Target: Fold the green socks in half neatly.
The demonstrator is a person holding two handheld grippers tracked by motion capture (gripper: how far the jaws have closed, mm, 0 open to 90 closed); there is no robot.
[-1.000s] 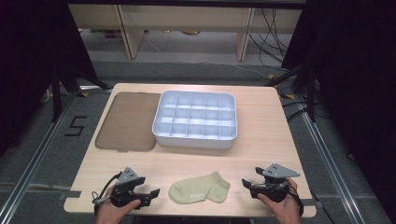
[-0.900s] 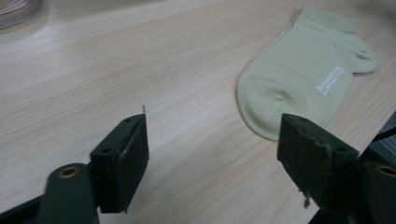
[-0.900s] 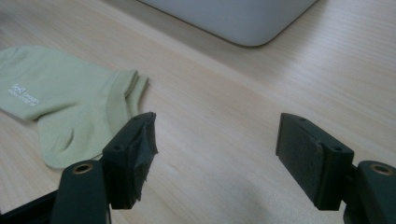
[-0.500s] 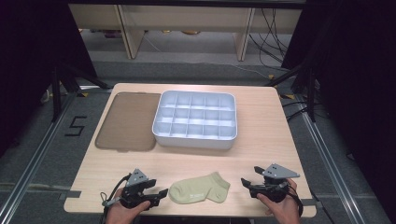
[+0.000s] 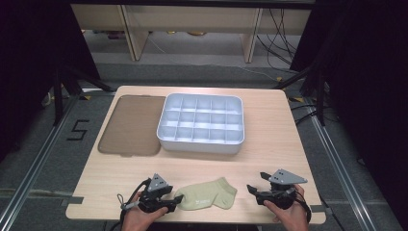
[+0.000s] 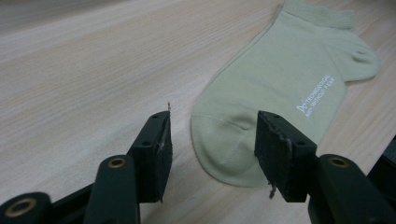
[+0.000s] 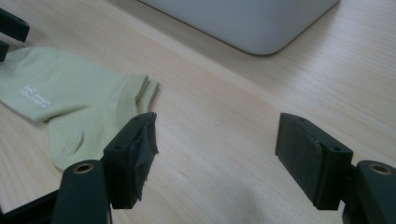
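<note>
Pale green ankle sock (image 5: 207, 196) lies flat at the table's (image 5: 269, 144) near edge, between both claws. It looks light, limp and thin: pinch the toe fabric. Left claw (image 6: 212, 144), jaws just closing, straddles the toe without pressing; right claw (image 7: 217, 149) stands apart, empty.

A pale green sock (image 5: 208, 197) with small white lettering is seen on a light wood-grain table (image 5: 269, 159); a white divided tray (image 5: 201, 123) and brown mat (image 5: 131, 124) are shown.

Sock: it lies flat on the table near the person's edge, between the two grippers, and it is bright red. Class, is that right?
Not quite. The sock is pale green, not red, as the high view shows; it does lie flat on the table between the grippers.
</note>
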